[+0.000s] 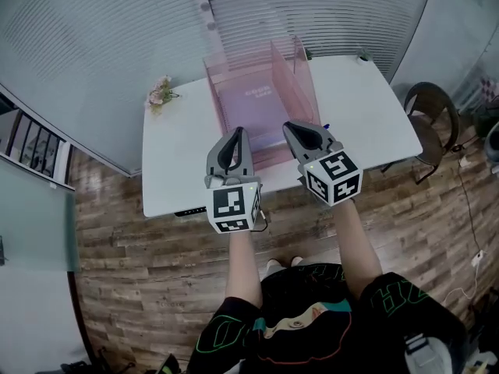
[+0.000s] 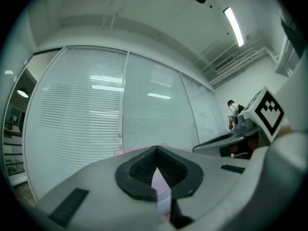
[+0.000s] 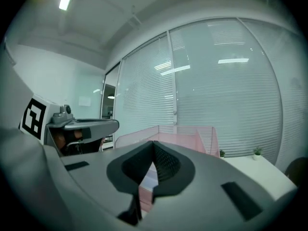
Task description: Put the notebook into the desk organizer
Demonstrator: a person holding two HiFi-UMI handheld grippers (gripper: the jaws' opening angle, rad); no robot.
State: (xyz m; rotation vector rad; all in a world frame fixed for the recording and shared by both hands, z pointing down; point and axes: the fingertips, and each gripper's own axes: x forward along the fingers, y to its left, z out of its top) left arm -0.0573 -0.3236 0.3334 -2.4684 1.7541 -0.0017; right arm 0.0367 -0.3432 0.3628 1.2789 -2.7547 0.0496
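A pink see-through desk organizer (image 1: 292,76) stands at the middle of the white table (image 1: 175,162), toward its far edge. A lavender notebook (image 1: 256,104) rests inside its wide left compartment. My left gripper (image 1: 236,132) hovers in front of the organizer's near edge with its jaws shut and nothing between them. My right gripper (image 1: 289,125) hangs beside it, also shut and empty. In the left gripper view the closed left gripper (image 2: 155,148) points level at the blinds, with a strip of pink below. The right gripper (image 3: 153,142) looks over the organizer's rim (image 3: 185,131).
A small bunch of flowers (image 1: 161,92) lies on the table's left side. A tiny potted plant (image 1: 363,54) sits at the far right corner. A dark chair (image 1: 427,107) stands right of the table. Glass walls with blinds run behind it.
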